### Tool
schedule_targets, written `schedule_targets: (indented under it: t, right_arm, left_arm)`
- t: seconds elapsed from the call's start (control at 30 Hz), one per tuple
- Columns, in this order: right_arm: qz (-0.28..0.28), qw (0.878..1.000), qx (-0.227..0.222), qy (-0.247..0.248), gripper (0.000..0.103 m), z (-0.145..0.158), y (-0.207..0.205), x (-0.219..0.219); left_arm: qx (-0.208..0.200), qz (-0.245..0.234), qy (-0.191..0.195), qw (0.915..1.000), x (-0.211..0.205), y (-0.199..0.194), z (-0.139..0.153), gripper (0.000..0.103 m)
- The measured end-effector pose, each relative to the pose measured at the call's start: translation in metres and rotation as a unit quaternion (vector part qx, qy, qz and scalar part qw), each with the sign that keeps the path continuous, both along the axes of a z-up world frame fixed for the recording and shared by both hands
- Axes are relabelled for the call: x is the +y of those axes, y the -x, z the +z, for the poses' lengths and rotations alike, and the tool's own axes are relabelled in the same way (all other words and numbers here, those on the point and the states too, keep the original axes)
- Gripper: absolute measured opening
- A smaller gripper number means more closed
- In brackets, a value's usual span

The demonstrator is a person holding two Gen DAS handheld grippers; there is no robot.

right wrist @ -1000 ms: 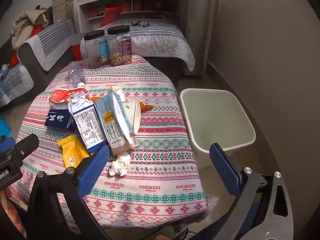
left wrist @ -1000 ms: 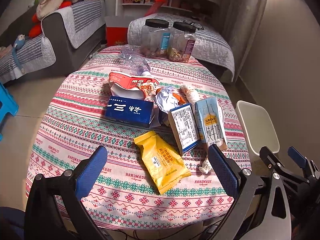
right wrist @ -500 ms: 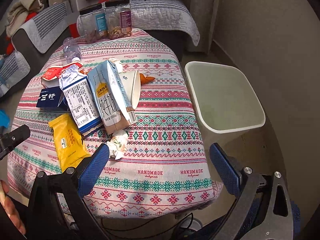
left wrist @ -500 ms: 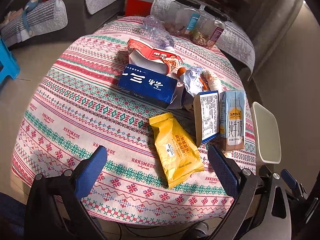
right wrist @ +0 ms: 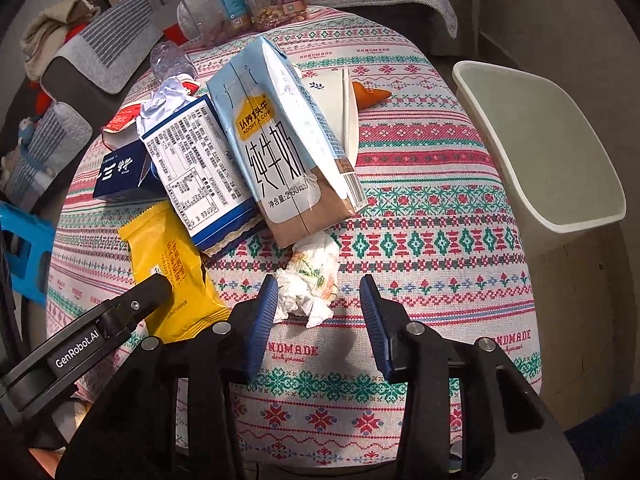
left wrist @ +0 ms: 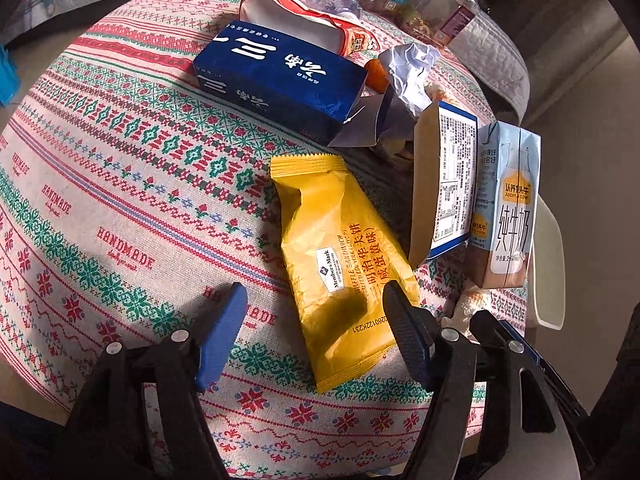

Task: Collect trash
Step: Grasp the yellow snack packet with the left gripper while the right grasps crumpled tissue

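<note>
A yellow snack wrapper lies on the patterned tablecloth; my left gripper is open low over its near end, right finger on its edge. The wrapper shows in the right wrist view too. My right gripper is open around a crumpled tissue. Behind lie a milk carton, a blue-edged white box, a navy box, a red-and-white carton and crumpled paper.
A white trash bin stands on the floor off the table's right edge. Two clear jars and a crushed plastic bottle sit at the far side. A paper cup and an orange scrap lie behind the milk carton. Sofas stand beyond.
Both grippers have dropped toward the table and moved forward. The left now straddles the yellow wrapper's near end; the right now frames the crumpled tissue, with its jaws narrower than before.
</note>
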State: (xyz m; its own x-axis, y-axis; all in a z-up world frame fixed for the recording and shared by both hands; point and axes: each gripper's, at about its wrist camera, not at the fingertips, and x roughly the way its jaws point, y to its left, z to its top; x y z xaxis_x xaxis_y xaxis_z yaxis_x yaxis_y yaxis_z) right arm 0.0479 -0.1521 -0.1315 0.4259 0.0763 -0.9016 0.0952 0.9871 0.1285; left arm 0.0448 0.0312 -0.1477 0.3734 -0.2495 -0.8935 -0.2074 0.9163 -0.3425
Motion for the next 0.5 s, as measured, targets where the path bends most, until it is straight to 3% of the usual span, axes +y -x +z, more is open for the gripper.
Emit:
schedule_targets:
  t: [0.07,0.1,0.17,0.33,0.5]
  right_arm:
    - [0.004,1.0,0.004,-0.025,0.029,-0.009,-0.001,0.004]
    - [0.001,1.0,-0.006,-0.024,0.027,-0.006,0.0,0.005]
    - [0.006,0.999,-0.01,-0.036,0.026,-0.001,0.002,0.005]
    - [-0.011,0.995,0.0,-0.101,0.025,0.011,0.006,-0.014]
    - [-0.009,0.992,0.008,-0.126,0.025,0.026,0.015,-0.027]
  left_arm:
    - [-0.02,0.002,-0.01,0.9997,0.001,0.001,0.001,0.033]
    - [-0.017,-0.001,0.0,0.9999,0.002,0.001,-0.001,0.012]
    - [-0.017,0.014,0.027,0.9994,0.009,0.003,0.0,0.008]
    - [-0.042,0.015,0.048,0.9978,0.019,0.011,0.022,0.002]
    - [-0.064,0.016,0.032,0.9973,0.024,0.019,0.044,0.002]
